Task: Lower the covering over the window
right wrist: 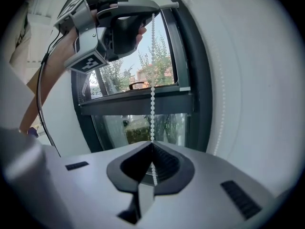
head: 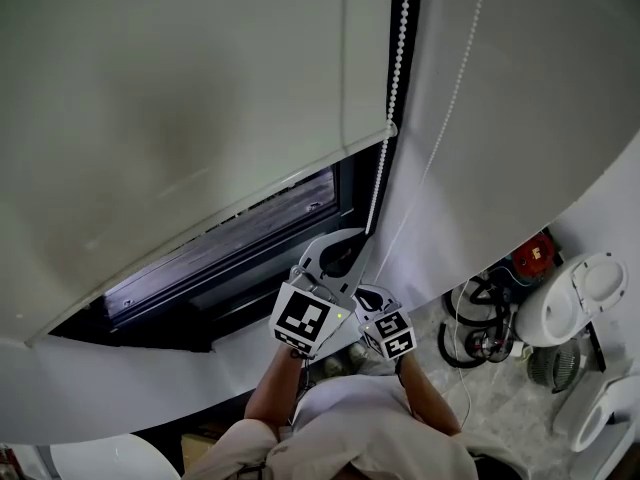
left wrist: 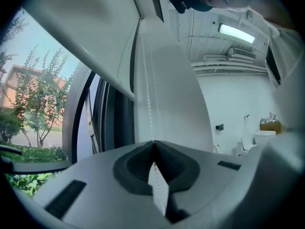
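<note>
Noted roller blind (head: 180,98) part-way down over window (head: 230,238), bottom edge lying crosswise over the glass, with the lower panes bare beneath it. Found bead chain (head: 400,48) hanging at the blind's right edge beside the dark frame, long axis vertical, running straight up from both grippers toward the roller; logged a second strand (head: 455,88) near it against the wall, untouched. Found left gripper (head: 352,240) pressed together on the chain, beads entering at the jaw tips and passing down between the pads. Found right gripper (head: 374,298) likewise pinching the same strand just below, the left seen above it on the line in the right gripper view. Judged lowering incomplete. Judged next move to turn on a pull straight down along the chain's axis, hand under hand, with the left the upper grip and nearer the blind.
</note>
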A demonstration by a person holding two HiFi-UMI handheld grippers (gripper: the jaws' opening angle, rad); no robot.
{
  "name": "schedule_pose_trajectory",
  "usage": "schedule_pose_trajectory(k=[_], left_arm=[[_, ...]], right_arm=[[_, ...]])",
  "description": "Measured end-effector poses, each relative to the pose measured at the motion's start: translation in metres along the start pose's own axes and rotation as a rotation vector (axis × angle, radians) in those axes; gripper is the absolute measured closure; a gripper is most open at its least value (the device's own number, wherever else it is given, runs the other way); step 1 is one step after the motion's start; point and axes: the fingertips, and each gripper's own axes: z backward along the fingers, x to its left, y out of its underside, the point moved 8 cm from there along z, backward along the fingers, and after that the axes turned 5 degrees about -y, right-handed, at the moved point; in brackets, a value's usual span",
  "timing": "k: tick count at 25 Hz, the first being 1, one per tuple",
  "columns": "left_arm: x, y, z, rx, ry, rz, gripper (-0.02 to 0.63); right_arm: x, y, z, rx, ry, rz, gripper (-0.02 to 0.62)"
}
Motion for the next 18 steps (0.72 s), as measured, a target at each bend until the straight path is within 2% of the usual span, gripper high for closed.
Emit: schedule_pose_trajectory(k=[10,18], left_arm=[[-0.006,0.048,0.0,0.102,0.01,0.035,0.592],[-0.014,0.083,0.003,0.141,-0.006,0.04,0.592]], right_arm=[[-0.003,0.043,-0.015,0.12,-0.016,-0.046,0.599],[-0.004,0.071,-0.024,0.215,-0.029,-0.076,0.598]])
